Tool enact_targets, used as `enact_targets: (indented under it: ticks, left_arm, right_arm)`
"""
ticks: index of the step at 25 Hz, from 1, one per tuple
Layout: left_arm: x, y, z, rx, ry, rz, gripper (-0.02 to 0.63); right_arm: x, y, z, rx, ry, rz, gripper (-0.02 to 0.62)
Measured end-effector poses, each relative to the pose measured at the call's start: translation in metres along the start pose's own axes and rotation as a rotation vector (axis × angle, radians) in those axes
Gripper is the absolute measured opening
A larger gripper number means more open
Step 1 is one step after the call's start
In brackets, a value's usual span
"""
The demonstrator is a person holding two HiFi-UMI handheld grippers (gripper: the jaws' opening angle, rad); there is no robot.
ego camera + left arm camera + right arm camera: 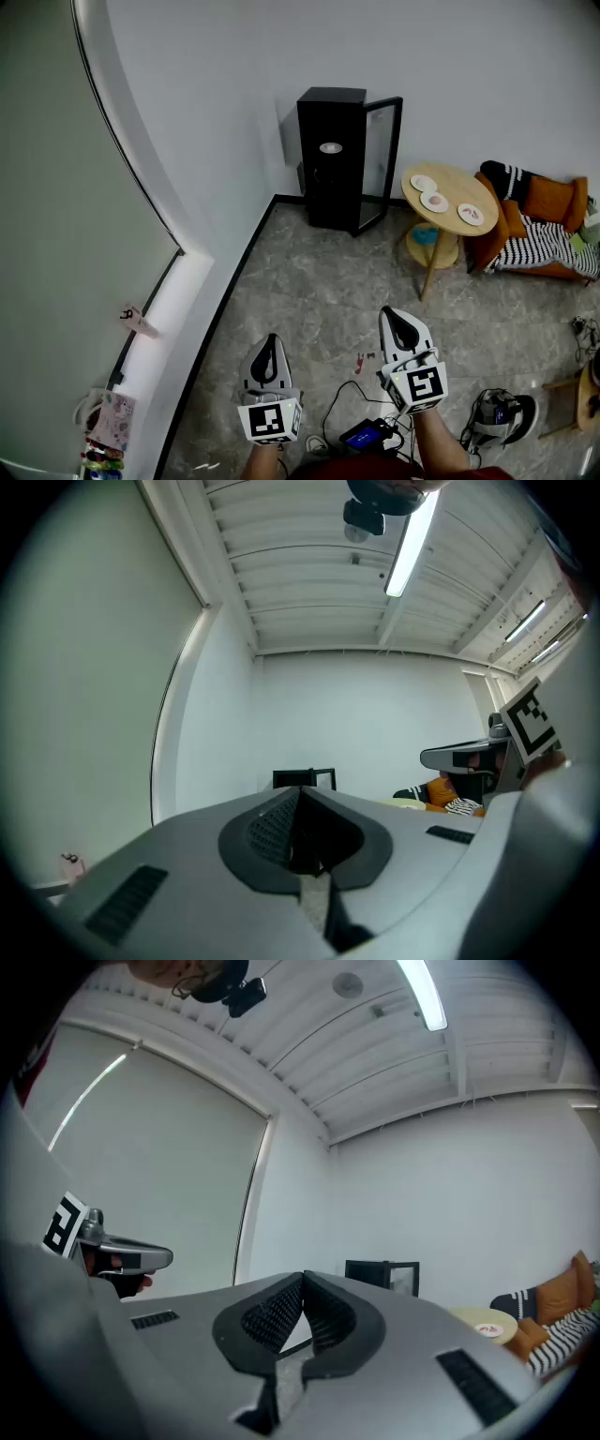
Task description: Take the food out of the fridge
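A grey marbled stone floor runs between white walls, and in the head view the tall black fridge (330, 155) stands well away in the far corner. Its glass door (381, 159) is swung partly open toward the round wooden table (450, 194), which carries three small plates. A pale oval shape on a shelf inside is probably the food, though it is too small to be sure. The left gripper (271, 339) and the right gripper (397, 323) are held level, side by side, low in the frame. Black cables (342, 403) and a small device lie on the floor just beside them, so a first step forward could snag a foot. The floor from there to the fridge is bare. The tight spot is likely between the door's edge and the table rim, where a wide swing could knock the plates.

In the left gripper view the fingers (272, 827) are clenched tip to tip on nothing, with the fridge small beyond them.

In the right gripper view the fingers (272, 1316) are likewise pressed together and empty. If either pair stayed closed on reaching the shelf, it would probably push the food instead of gripping it.
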State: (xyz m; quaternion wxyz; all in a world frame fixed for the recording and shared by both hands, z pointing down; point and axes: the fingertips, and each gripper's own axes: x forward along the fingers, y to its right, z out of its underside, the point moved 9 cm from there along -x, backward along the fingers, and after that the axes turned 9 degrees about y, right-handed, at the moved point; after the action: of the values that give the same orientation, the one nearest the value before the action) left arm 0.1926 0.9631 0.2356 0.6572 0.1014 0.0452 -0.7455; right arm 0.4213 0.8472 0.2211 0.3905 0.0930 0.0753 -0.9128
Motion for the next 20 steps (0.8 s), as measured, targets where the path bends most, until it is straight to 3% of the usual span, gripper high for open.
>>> enact_targets:
  ticks: [7,11,16,20]
  left_arm:
    - [0.004,0.006,0.000,-0.004,-0.004,0.004,0.014]
    - [0.004,0.010,0.001,-0.014,-0.004,0.011,0.014]
    - [0.004,0.016,-0.001,-0.012,-0.006,0.006,0.014]
    - [0.006,0.025,-0.002,-0.003,-0.007,0.003,0.014]
  right_arm:
    - [0.002,0.006,-0.002,-0.005,0.029,0.000,0.021]
    - [-0.003,0.009,-0.001,-0.003,-0.008,0.001,0.021]
    - [-0.005,0.016,0.001,0.004,0.048,0.001,0.021]
    - [-0.010,0.024,0.005,0.009,-0.002,-0.005,0.021]
